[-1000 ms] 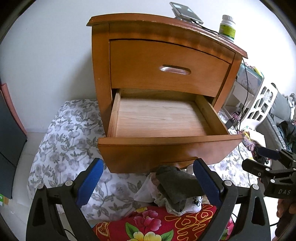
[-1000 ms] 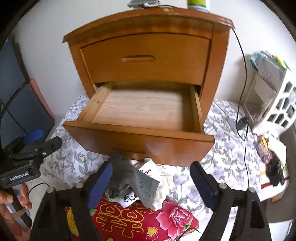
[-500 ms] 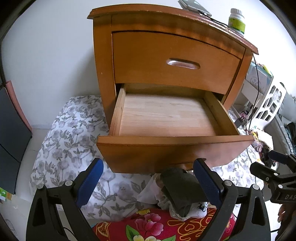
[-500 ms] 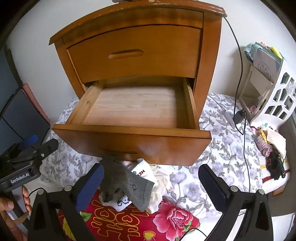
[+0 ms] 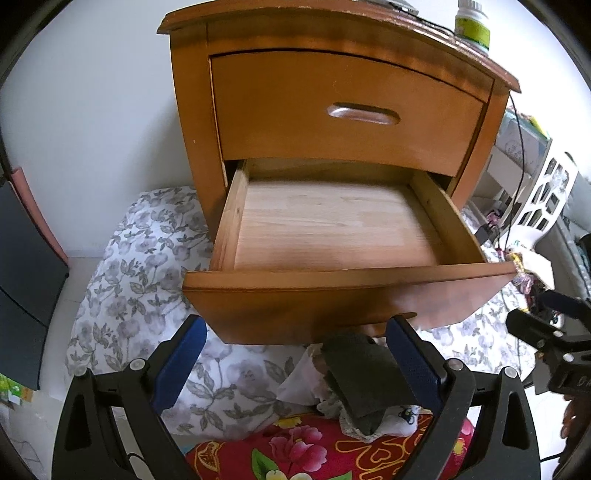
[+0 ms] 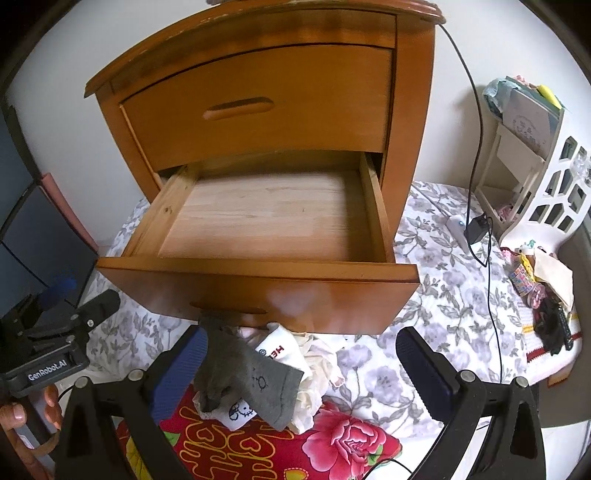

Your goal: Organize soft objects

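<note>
Below the pulled-out drawer, a grey sock lay between both spread hand-held grippers, left hand-held gripper and right hand-held gripper; the right one's jaws had just been opening, gripping nothing.

"GenRobot.AI" stands in white letters on the black body of the left gripper, at nine o'clock in the right wrist view. Red letters "HE" show on a white sock near the middle, partly hidden. The bottle label is unreadable.

A green-labelled bottle stands at the nightstand's top right edge. A white openwork rack stands right of it. A black cable hangs between them.
</note>
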{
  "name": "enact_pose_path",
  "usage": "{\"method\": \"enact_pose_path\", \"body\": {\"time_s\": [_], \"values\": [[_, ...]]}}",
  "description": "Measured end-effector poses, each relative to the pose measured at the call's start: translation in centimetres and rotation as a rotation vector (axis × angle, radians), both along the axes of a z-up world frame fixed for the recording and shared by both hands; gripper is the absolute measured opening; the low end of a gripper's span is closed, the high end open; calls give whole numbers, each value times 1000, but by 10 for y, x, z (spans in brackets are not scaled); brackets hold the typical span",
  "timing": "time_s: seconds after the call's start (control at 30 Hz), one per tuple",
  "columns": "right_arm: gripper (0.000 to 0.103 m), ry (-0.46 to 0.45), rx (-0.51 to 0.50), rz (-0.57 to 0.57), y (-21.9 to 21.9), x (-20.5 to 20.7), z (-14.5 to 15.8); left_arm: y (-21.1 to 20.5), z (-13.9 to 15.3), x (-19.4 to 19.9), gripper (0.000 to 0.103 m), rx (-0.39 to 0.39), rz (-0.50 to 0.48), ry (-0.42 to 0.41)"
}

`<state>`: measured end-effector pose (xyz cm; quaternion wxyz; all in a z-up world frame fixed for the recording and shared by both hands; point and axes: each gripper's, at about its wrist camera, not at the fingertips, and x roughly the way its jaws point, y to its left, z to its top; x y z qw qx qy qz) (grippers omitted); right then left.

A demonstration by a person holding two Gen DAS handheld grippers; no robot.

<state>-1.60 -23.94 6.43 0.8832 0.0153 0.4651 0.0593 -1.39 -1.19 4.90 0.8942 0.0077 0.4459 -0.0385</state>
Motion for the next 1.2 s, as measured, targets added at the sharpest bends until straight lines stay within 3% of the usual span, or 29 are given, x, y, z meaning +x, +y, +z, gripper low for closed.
{"method": "enact_pose_path", "body": {"time_s": [0.37,1.2], "values": [[103,-10,-2,-10,-3,2,2,-2,-3,1,98,67,28,5],[103,-12,-19,-14,-3,0,3,-2,-1,-1,98,84,53,11]]}}
